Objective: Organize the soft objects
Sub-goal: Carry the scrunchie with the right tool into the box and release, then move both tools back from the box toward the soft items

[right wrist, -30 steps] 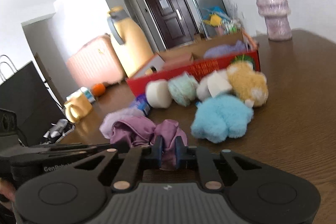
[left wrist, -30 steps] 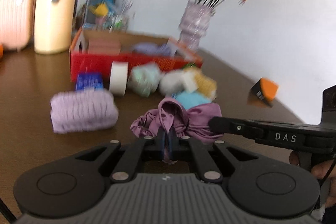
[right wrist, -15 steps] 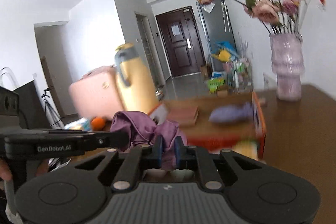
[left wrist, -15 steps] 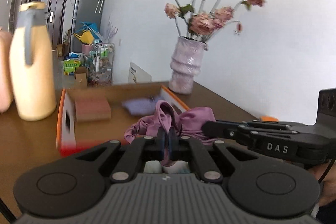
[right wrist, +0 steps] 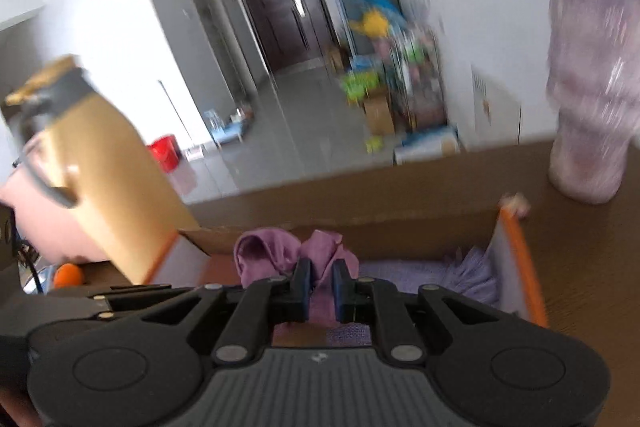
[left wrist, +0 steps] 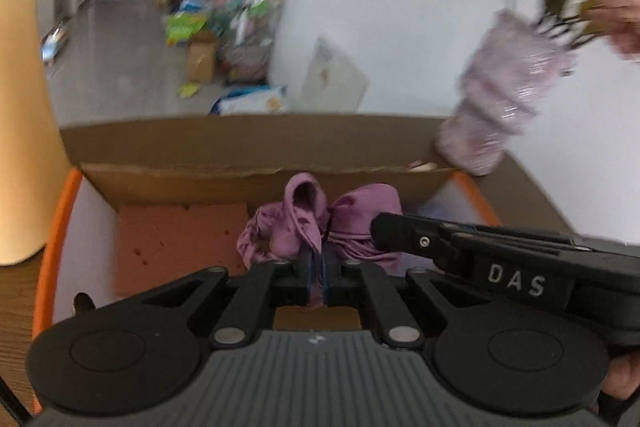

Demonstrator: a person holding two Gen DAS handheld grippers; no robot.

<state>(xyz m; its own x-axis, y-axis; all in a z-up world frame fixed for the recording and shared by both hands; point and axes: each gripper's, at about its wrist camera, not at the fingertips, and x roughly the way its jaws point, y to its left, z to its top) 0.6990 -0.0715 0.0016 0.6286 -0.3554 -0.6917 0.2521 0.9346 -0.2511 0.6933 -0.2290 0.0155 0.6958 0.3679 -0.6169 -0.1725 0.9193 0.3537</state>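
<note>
Change: a second ago the purple cloth hung over the table's loose toys; now it hangs over the cardboard box.
Left gripper: clenched on cloth.
Right gripper: clenched on cloth.
Meaning: probably ready to lower beside the pink sponge.

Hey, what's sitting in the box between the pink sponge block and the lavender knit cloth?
The purple garment, pinched by both the left gripper and right gripper, hangs between them; left wrist view shows the sponge, right wrist view the cloth.

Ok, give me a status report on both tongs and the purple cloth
Left tongs shut on purple cloth. Right tongs shut on it too. Cloth held over the open cardboard box. Pink sponge and lavender fabric lie inside; nothing blocking.
</note>
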